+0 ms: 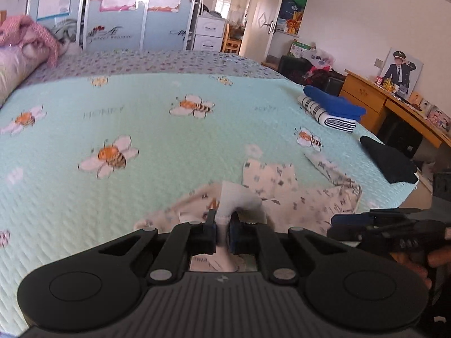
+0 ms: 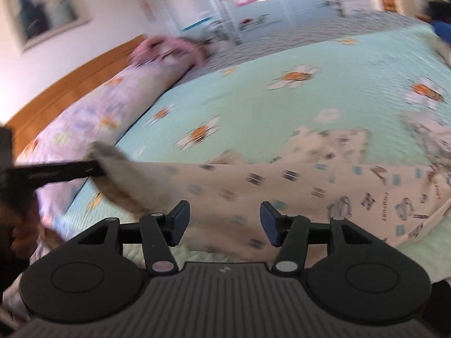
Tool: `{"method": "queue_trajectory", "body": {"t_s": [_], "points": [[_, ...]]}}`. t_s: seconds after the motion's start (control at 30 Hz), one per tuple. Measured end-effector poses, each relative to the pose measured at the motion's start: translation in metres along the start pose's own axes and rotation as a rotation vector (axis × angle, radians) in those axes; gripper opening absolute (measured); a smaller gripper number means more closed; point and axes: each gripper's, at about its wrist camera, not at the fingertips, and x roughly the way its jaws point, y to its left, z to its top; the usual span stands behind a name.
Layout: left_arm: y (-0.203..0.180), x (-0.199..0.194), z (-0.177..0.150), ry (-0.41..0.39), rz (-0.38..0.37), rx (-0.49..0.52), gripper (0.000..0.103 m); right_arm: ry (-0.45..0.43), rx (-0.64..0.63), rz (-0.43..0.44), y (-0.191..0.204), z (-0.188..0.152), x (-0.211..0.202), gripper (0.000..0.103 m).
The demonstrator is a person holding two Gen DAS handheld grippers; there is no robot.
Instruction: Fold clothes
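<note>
- Left gripper (image 1: 222, 235) is angled down over the bed, jaws nearly together, pinching a grey cuff of the printed garment (image 1: 284, 194).
- Right gripper (image 2: 222, 224) is angled down just beside it, jaws apart with nothing pressed between them; the garment's cream fabric (image 2: 282, 186) lies beyond them.
- The garment lies spread on the near edge of the mint bee-print bedspread (image 1: 146, 129).
- Folded blue and striped clothes (image 1: 332, 109) and a folded dark item (image 1: 389, 163) sit at the bed's far side.
- A wooden desk (image 1: 366, 95) stands beyond; wardrobe doors (image 1: 118, 14) line the back.
</note>
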Motion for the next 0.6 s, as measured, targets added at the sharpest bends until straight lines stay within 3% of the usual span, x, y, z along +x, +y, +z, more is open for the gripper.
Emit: {"method": "queue_trajectory", "body": {"t_s": [0.17,0.33,0.5,0.6], "points": [[-0.004,-0.001,0.004,-0.017,-0.022,0.018,0.007,0.035,-0.207,-0.032,0.04,-0.021,0.003,0.067],[-0.01,-0.008,0.008,-0.044,-0.045,0.061,0.007,-0.029,-0.342,-0.065,0.069,-0.016,0.004,0.068],[-0.015,-0.013,0.006,-0.049,-0.068,0.085,0.007,-0.073,-0.603,-0.191,0.1,-0.015,0.025,0.068],[-0.019,-0.014,0.003,-0.044,-0.085,0.11,0.007,-0.109,-0.713,-0.182,0.115,-0.013,0.03,0.068]]}}
